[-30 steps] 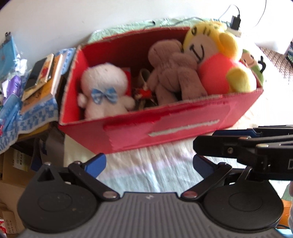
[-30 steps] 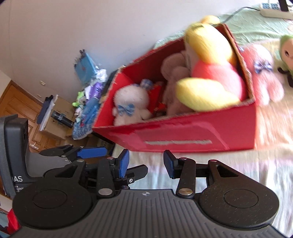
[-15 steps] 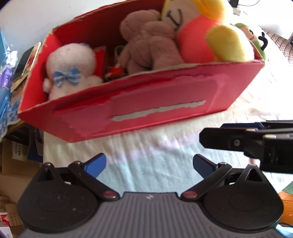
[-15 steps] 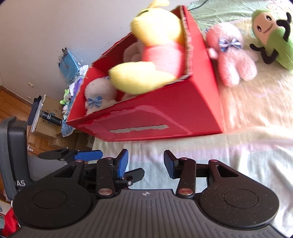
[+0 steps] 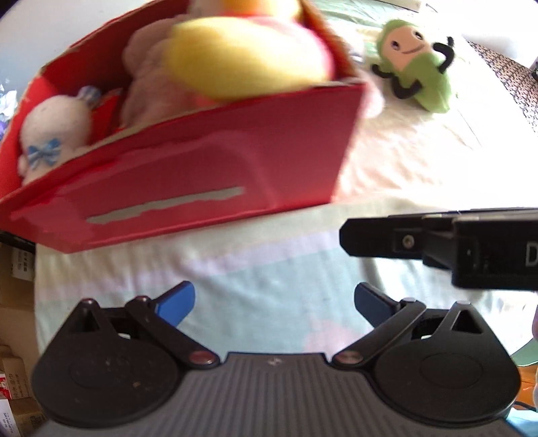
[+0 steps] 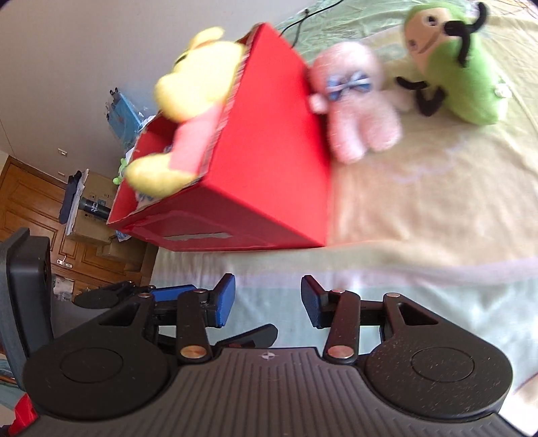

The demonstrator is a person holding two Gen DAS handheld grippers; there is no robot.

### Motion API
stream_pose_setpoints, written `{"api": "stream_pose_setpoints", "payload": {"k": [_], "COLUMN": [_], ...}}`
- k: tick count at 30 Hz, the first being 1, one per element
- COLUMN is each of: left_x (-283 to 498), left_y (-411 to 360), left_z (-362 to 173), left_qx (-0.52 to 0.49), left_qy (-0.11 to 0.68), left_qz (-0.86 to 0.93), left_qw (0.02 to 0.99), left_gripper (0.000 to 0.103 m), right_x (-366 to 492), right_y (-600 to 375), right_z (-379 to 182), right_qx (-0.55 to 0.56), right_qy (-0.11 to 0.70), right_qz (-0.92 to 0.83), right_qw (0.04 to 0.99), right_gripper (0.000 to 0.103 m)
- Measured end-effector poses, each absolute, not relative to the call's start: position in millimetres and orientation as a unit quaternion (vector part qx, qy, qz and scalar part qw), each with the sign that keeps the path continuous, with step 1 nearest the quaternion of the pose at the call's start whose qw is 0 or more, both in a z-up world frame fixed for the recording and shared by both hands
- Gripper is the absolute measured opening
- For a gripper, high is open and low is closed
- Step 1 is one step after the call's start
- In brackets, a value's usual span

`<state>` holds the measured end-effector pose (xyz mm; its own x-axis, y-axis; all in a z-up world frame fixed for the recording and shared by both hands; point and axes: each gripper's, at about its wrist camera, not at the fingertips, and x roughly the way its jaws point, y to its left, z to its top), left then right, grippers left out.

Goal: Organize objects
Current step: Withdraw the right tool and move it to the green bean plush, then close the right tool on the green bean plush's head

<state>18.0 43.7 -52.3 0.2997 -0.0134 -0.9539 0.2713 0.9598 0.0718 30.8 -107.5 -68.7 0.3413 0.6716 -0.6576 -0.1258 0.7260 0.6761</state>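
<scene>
A red cardboard box [image 5: 208, 174] [image 6: 269, 161] stands on the bed, packed with a yellow-and-pink plush [image 5: 242, 57] [image 6: 195, 101], a brown plush [image 5: 151, 84] and a white plush with a blue bow [image 5: 50, 124]. To the right of the box a pink plush with a blue bow [image 6: 359, 111] lies on the sheet, and past it a green plush [image 5: 413, 70] [image 6: 460, 67]. My left gripper [image 5: 274, 302] is open over the bedsheet in front of the box, holding nothing. My right gripper [image 6: 267, 301] is open too, empty, facing the box's right corner.
The right gripper's black body [image 5: 454, 245] juts in at the right of the left wrist view. Left of the bed stand cardboard boxes [image 5: 13, 336], a wooden door [image 6: 30, 208] and cluttered items. A cable [image 6: 302, 16] runs across the far bedding.
Both grippers have swung to the right: the box slid left in both views, and the pink and green plush toys came into fuller sight. Both stay open and empty.
</scene>
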Motion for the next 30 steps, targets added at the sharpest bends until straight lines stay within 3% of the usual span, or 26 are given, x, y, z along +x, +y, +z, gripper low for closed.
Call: {"api": "stream_pose_setpoints", "payload": {"k": [13, 30], "left_x": [18.0, 87.3], "left_y": [-50.6, -116.0], "left_z": [-53.6, -45.0], "left_qx": [0.1, 0.08], "left_qy": [0.559, 0.477], "left_qz": [-0.118, -0.217], "left_qw": [0.815, 0.848], "left_gripper": [0.101, 0.101], "right_x": [47.4, 112.9], "right_y": [-196.8, -279.1], "right_z": [-77.9, -59.9], "right_qx": [0.281, 0.337], "right_qy": [0.516, 0.426], "right_qz": [0.247, 0.181], "right_qw": [0.771, 0.82], "right_gripper": [0.047, 0.051]}}
